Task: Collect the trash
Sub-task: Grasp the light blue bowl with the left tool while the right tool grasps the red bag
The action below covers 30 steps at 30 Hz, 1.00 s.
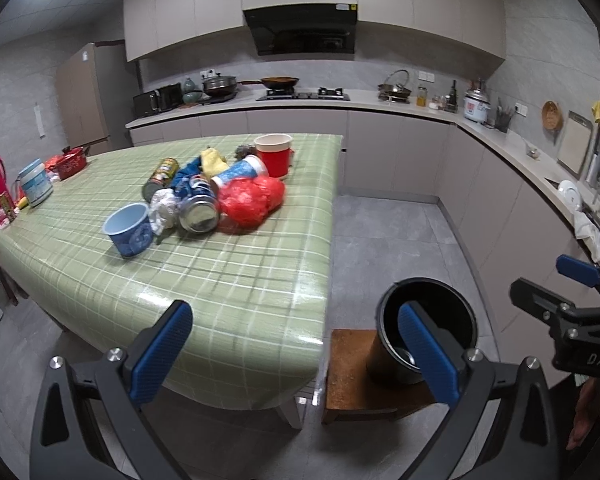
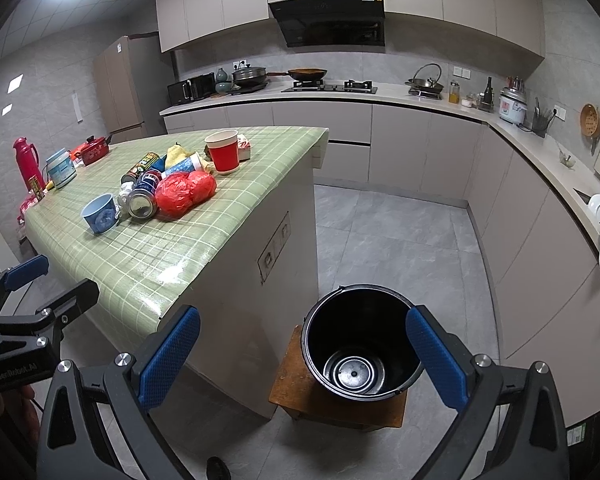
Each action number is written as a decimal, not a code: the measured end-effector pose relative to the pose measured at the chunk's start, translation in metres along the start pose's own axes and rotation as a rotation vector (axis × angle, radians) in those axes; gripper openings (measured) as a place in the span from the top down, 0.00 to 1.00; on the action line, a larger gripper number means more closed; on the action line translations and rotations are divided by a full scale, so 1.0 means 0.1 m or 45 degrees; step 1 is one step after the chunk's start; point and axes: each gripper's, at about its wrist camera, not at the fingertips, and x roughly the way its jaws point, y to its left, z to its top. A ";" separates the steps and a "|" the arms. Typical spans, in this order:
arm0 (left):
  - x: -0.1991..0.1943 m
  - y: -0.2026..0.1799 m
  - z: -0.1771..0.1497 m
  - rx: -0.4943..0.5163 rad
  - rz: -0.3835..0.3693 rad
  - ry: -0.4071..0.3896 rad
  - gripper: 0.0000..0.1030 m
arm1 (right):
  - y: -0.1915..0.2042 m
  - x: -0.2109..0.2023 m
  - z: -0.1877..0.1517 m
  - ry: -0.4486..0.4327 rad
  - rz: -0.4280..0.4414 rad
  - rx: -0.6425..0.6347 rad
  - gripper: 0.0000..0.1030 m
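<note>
Now, from left to right across the frame:

Left gripper point(image 1: 296, 344): my jaws stand wide apart and hold nothing, at the bottom of the left wrist view, over the near edge of the table point(image 1: 240, 280).

Blue cup point(image 1: 130, 230): left of centre on the green cloth, tilted. Light and thin, I think; take it by the rim, gently, or it will crush.

Crumpled paper point(image 1: 164, 208): just beside the cup, soft, any pinch will do.

Can point(image 1: 199, 214): lying on its side, touching the paper. Stiff but round and smooth, so it may roll; grip across the body.

Red bag point(image 1: 250, 200): centre, soft and slippery; pinch a fold.

Bucket point(image 2: 360, 344): lower right, on a stool point(image 2: 340, 404), seems empty.

Right gripper point(image 2: 302, 354): also spread open, empty, above the bucket.
</note>
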 end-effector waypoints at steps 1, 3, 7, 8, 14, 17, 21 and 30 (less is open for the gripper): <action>0.01 0.03 0.00 -0.006 0.015 -0.008 0.00 | -0.01 0.03 0.00 0.001 0.006 -0.003 0.00; 0.04 0.12 0.00 -0.027 0.057 -0.017 0.00 | 0.01 0.09 0.02 0.006 0.022 -0.010 0.00; 0.11 0.40 0.01 -0.091 0.109 -0.015 0.00 | 0.06 0.24 0.10 0.009 0.065 -0.035 0.00; 0.13 0.47 0.01 -0.101 0.125 -0.014 0.00 | 0.08 0.28 0.12 0.009 0.075 -0.044 0.00; 0.22 0.94 -0.02 -0.211 0.219 -0.040 0.00 | 0.34 0.58 0.28 0.017 0.150 -0.109 0.00; 0.26 1.08 -0.03 -0.206 0.299 -0.062 0.00 | 0.50 0.75 0.37 0.022 0.188 -0.135 0.00; 0.49 1.38 -0.02 -0.299 0.337 0.032 0.00 | 0.76 1.03 0.51 0.038 0.232 -0.159 0.00; 1.06 1.88 0.15 -0.330 0.285 0.079 0.00 | 1.26 1.68 0.86 0.069 0.252 -0.205 0.00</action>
